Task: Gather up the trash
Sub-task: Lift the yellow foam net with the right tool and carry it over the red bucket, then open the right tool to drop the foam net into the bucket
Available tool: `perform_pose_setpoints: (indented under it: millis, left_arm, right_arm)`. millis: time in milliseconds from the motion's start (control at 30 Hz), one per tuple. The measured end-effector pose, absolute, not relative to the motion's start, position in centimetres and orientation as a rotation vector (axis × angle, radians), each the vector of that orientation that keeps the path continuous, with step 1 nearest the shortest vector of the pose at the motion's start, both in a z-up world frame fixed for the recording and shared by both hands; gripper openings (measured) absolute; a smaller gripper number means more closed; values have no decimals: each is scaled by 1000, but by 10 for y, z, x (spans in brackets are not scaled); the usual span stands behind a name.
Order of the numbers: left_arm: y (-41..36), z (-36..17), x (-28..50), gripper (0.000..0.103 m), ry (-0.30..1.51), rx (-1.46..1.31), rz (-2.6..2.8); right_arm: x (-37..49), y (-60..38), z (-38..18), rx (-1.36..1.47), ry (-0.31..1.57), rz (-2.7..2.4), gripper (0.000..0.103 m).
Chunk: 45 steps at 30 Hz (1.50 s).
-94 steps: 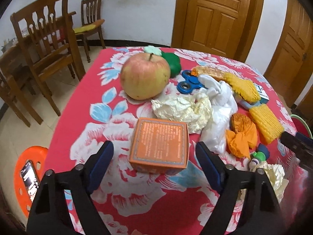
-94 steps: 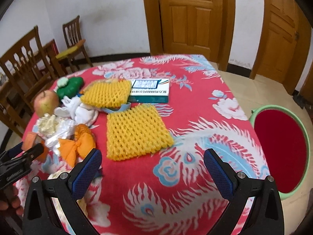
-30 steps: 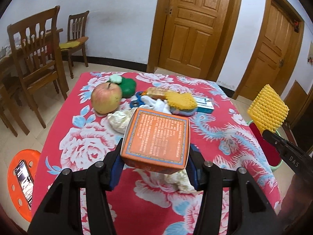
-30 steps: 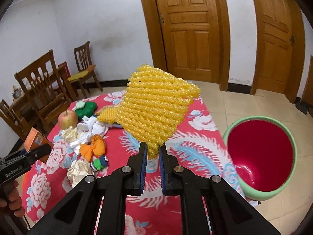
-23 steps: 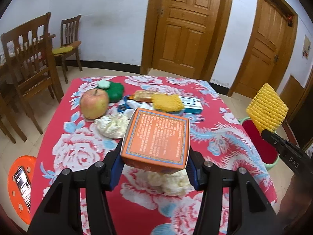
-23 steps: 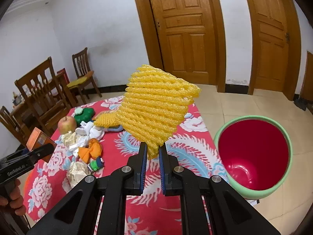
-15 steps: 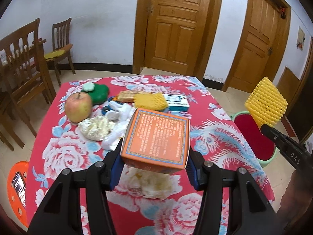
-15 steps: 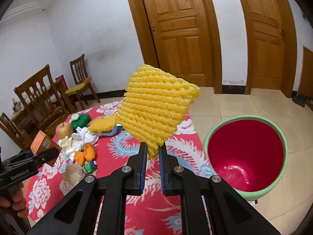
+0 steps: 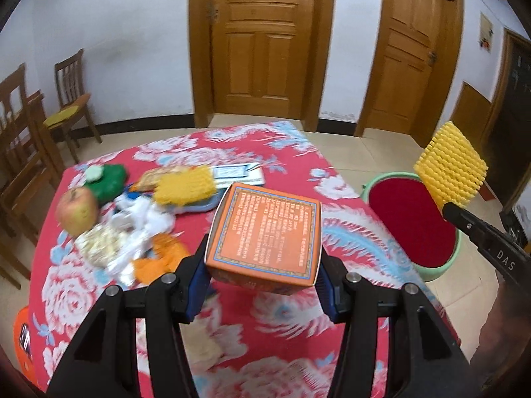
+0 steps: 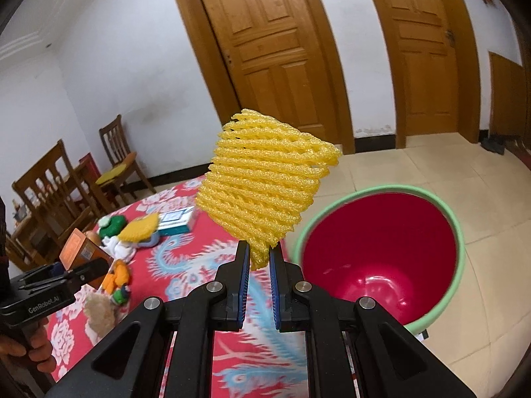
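My left gripper is shut on an orange box and holds it above the red flowered table. My right gripper is shut on a yellow foam net, held upright near the table's right edge, beside the red bin with a green rim. The bin stands on the floor right of the table. In the left wrist view the net is over the bin's near side. The orange box also shows in the right wrist view.
On the table lie an apple, a green toy, a second yellow foam net, a blue-white box, white crumpled wrappers and orange scraps. Wooden chairs stand at the left. Doors are behind.
Both grippers picked up their items from the table and lifted them. Over the last second both have moved right, toward the bin, which looks larger in the right wrist view.
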State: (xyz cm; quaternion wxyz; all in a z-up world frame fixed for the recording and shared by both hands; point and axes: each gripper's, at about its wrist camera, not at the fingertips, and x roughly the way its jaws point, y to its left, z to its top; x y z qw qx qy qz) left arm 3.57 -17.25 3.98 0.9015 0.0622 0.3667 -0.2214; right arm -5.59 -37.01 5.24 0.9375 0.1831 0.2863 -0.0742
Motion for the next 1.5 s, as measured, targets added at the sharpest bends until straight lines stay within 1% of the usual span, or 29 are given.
perform_pose_setpoints:
  millis: [400,667,833,967,1133,1200,1267,1333,1367,1400,1433,1467,1500]
  left_arm:
    - [-260,29,46,56,753,237,-600]
    - [-309,16,48,56,769,274,-691]
    - [-331,4,49,56,791,297,-730]
    - [-343,-2,49,56,805,306,-759]
    - [-356,-7,43,56,809,320,-802]
    - [-360,-9,42,56,813,327,-816]
    - [-364,-11,41,56,823,330,-832]
    - [-366,-13,40,56,835,323,-849]
    - [-367,-13,40,56,840,320,-857]
    - [-368,-14,40,59,844,320,-863]
    - [-368,-14,39,66,845,321,-868]
    - [-369,-14,37,70,840,319,-870]
    - [-369,-13,37,78,833,317,-870]
  right_arm:
    - [-66,-421,38,448,593,-270,12]
    - [-64,-449,19,479,644,-328,12]
    - [-66,-464,3,498,680,-352,12]
    - [-67,-471,-3,514,698,-369,15]
    - [-72,-478,-7,533,711,-391,15]
    - [-74,-480,-7,533,712,-405,17]
    - [-76,-482,-7,545,709,-404,23]
    - [-78,-483,-7,553,713,-404,24]
    - [-79,-484,-7,551,712,-408,26]
    - [-81,-484,-6,550,707,-413,28]
    - [-82,-485,-5,552,702,-414,33]
    - [-84,-485,-4,555,697,-417,38]
    - [-87,-486,-3,561,689,-420,40]
